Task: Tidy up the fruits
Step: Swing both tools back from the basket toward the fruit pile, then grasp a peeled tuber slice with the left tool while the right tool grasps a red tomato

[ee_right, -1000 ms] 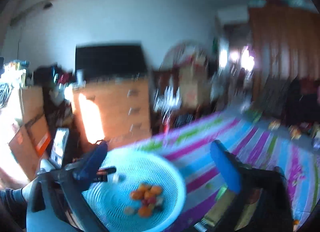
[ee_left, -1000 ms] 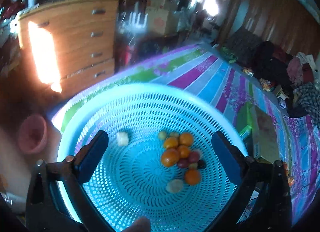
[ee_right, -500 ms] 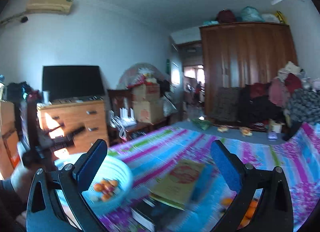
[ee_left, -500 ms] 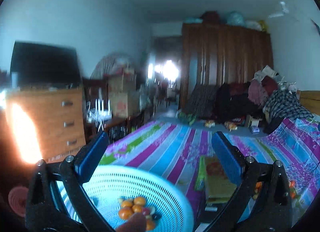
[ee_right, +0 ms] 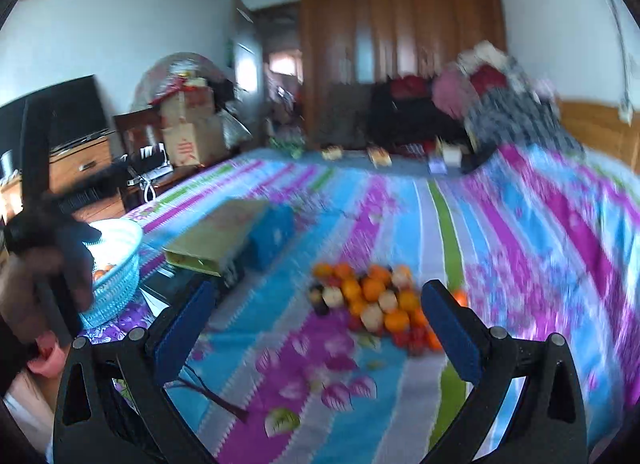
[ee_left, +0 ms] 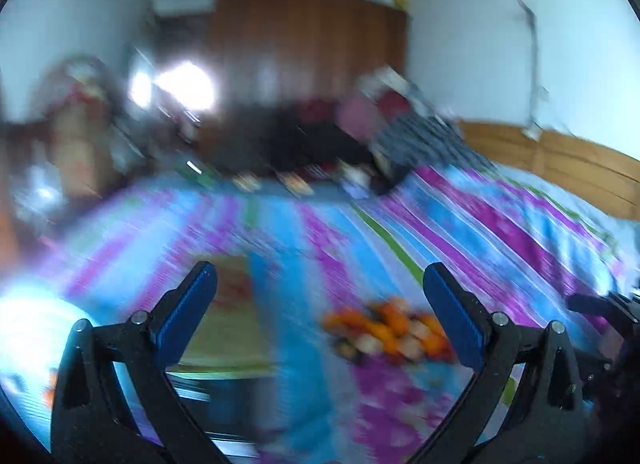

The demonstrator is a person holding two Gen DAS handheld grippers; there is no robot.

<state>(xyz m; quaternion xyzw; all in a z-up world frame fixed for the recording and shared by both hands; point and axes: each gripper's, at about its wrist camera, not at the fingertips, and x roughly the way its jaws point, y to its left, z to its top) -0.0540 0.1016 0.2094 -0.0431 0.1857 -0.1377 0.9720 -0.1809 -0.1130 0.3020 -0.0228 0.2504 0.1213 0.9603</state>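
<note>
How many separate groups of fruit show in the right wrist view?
2: a pile of fruit on the striped bedspread, and a few pieces in the blue basket at left, partly hidden by its wall.

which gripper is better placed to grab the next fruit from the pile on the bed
Right, probably. The right gripper is open with the fruit pile just ahead between its fingers. The left gripper is open too, but its view is blurred and the pile sits toward its right finger.
</note>
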